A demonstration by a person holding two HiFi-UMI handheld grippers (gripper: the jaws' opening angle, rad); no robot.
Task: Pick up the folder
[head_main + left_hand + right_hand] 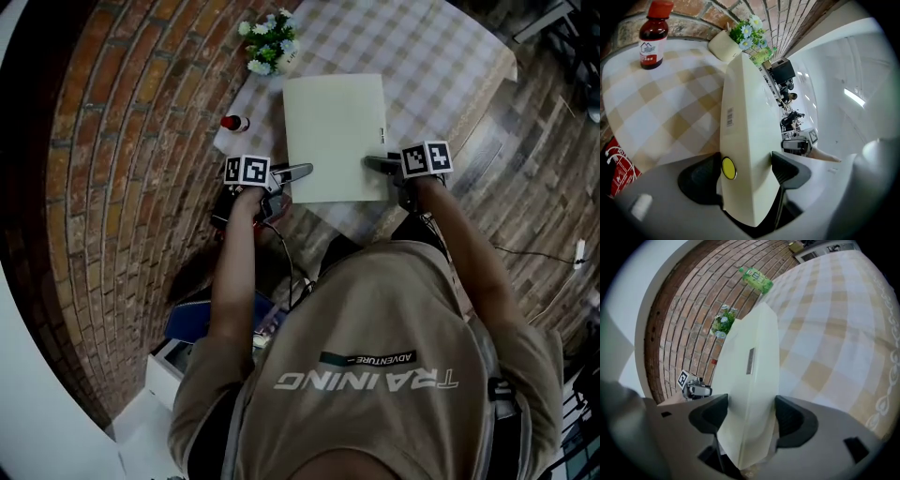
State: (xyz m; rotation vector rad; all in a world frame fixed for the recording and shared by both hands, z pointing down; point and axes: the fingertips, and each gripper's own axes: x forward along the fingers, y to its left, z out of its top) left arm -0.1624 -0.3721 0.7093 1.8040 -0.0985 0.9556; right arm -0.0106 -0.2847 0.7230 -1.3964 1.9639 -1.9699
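**Operator:** State the work area.

**Technician:** A table with a checked cloth stands against a brick wall. A red-capped bottle and a small pot of flowers stand at the wall side. The cream folder sits over the cloth, its near edge toward the person.

**Operator:** Grip status?

**Technician:** The left hand-held gripper is closed on the near left corner, one jaw on each face, beside a yellow snap button. The right hand-held gripper is clamped the same way on the near right corner. It cannot be determined whether the far edge rests on the cloth.

**Operator:** Handling characteristics?

**Technician:** Judged light, thin and moderately stiff. The smooth faces may slip between the jaws. Held by one edge only, the far end is likely to droop or swing. Recommended hold: both near corners, well apart, raised together and level. Avoid excess clamping force, because the cover may crease.
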